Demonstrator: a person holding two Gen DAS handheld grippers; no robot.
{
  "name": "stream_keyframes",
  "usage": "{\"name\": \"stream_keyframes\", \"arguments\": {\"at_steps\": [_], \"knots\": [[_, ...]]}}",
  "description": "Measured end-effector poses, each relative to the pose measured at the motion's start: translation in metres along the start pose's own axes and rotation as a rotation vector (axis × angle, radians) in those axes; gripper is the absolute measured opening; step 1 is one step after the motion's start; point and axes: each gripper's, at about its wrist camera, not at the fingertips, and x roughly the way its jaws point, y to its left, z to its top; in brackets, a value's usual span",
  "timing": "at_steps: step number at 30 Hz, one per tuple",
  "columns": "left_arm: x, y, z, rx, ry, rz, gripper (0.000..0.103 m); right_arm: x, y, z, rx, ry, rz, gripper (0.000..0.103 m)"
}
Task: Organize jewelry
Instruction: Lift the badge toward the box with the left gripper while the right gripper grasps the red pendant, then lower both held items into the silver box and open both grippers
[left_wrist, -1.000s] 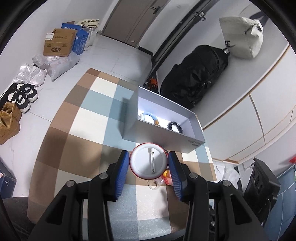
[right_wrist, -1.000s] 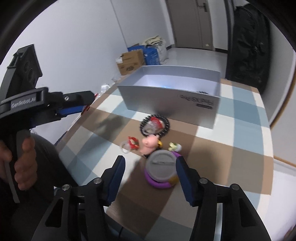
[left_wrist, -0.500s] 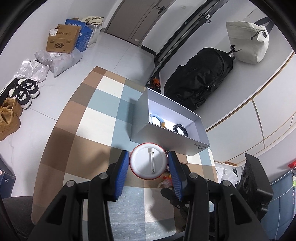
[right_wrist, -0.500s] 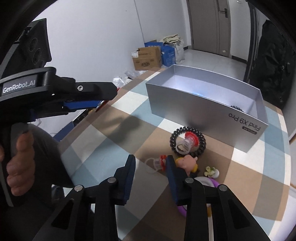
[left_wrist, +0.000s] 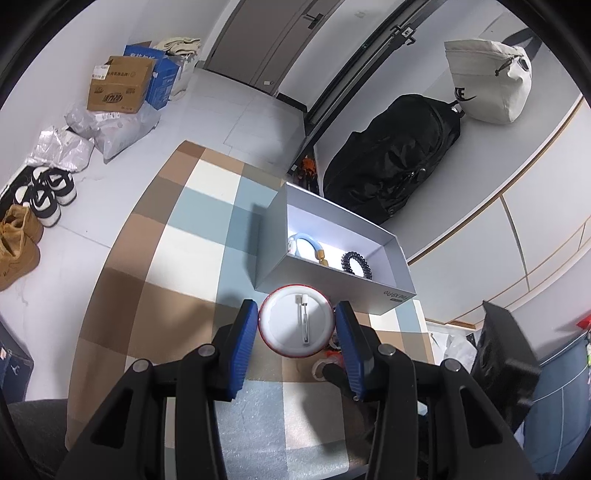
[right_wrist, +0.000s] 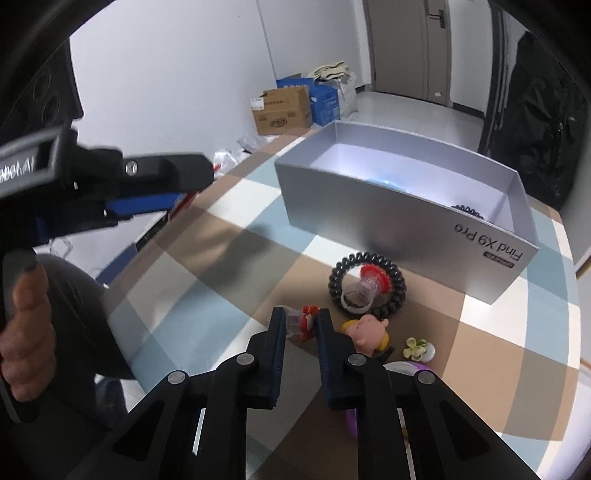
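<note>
My left gripper (left_wrist: 297, 328) is shut on a round white badge with a red rim (left_wrist: 297, 320), held above the table near the grey box (left_wrist: 314, 271). The box holds a blue bracelet (left_wrist: 306, 247) and a black coil hair tie (left_wrist: 355, 263). My right gripper (right_wrist: 301, 325) is closed around a small clear ring with a red ornament (right_wrist: 304, 320) on the table. Beside it lie a black coil hair tie (right_wrist: 369, 284) ringing a clear red-topped ring (right_wrist: 364, 291), a pink pig figure (right_wrist: 364, 330), a small flower piece (right_wrist: 417, 349) and a purple case (right_wrist: 404, 369).
The checked tablecloth (left_wrist: 166, 258) covers the table. The grey box (right_wrist: 399, 206) stands at the far side. The other gripper and hand (right_wrist: 92, 199) show at left. Shoes (left_wrist: 22, 229), cardboard boxes (left_wrist: 118, 86) and a black backpack (left_wrist: 395, 162) are off the table.
My right gripper left the purple case, moved left and forward, and narrowed its jaws around the small red-ornament ring. My left gripper rose with the badge still held.
</note>
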Motion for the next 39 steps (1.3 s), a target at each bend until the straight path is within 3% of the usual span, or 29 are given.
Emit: {"name": "stream_keyframes", "arguments": {"at_steps": [9,20,26,39], "knots": [[0.007,-0.022,0.015,0.077,-0.022,0.034,0.037,-0.027,-0.027,0.019,0.123,-0.103,0.071,0.015],[0.025,-0.052,0.039,0.160,-0.027,0.062,0.038,-0.057,-0.074,0.055,0.249,-0.183,0.094,0.015],[0.044,-0.055,0.051,0.182,-0.004,0.049,0.038,-0.055,-0.099,0.079,0.273,-0.194,0.113,0.015],[0.078,-0.050,0.061,0.181,0.077,0.014,0.038,-0.027,-0.133,0.083,0.346,-0.174,0.152,0.015]]}}
